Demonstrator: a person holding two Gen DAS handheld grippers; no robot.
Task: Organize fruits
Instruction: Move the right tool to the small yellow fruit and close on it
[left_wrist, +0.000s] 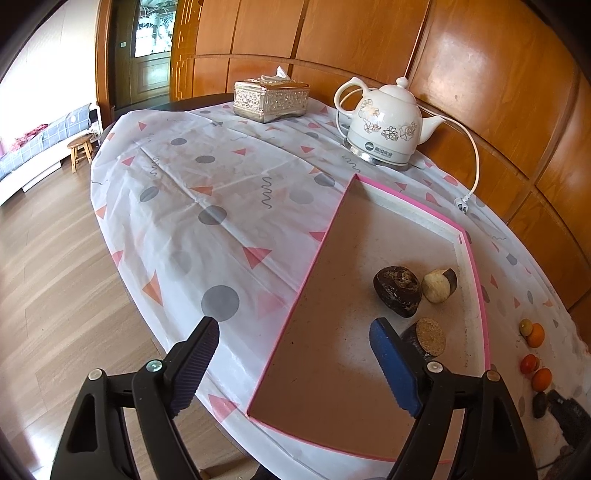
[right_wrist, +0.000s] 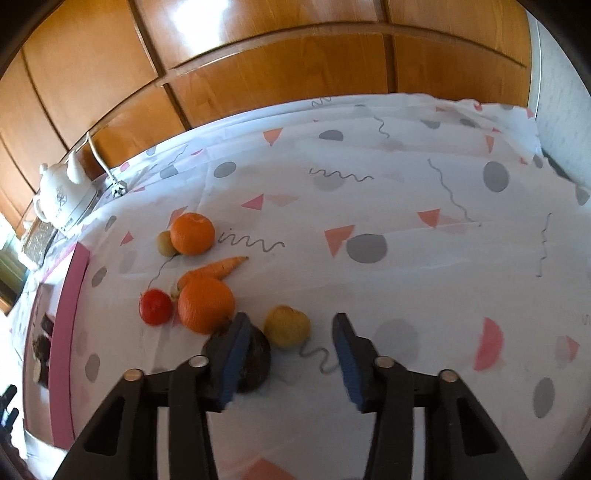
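Observation:
A pink-edged tray (left_wrist: 484, 295) lies on the table and holds a dark brown fruit (left_wrist: 397, 291), a cut pale piece (left_wrist: 439, 285) and a round cut piece (left_wrist: 430, 336). My left gripper (left_wrist: 295, 363) is open and empty above the tray's near left edge. In the right wrist view, two oranges (right_wrist: 192, 233) (right_wrist: 205, 304), a red tomato (right_wrist: 155, 307), a carrot (right_wrist: 218, 269), a yellow fruit (right_wrist: 287, 325) and a dark fruit (right_wrist: 255, 360) lie on the cloth. My right gripper (right_wrist: 290, 363) is open, just short of the yellow fruit; its left finger overlaps the dark fruit.
A white kettle (left_wrist: 384, 127) with a cord and a silver tissue box (left_wrist: 271, 98) stand at the table's far side. A wooden wall (left_wrist: 480, 74) runs behind. The floor (left_wrist: 55, 277) drops away on the left. The tray's pink edge (right_wrist: 68, 314) shows left of the fruits.

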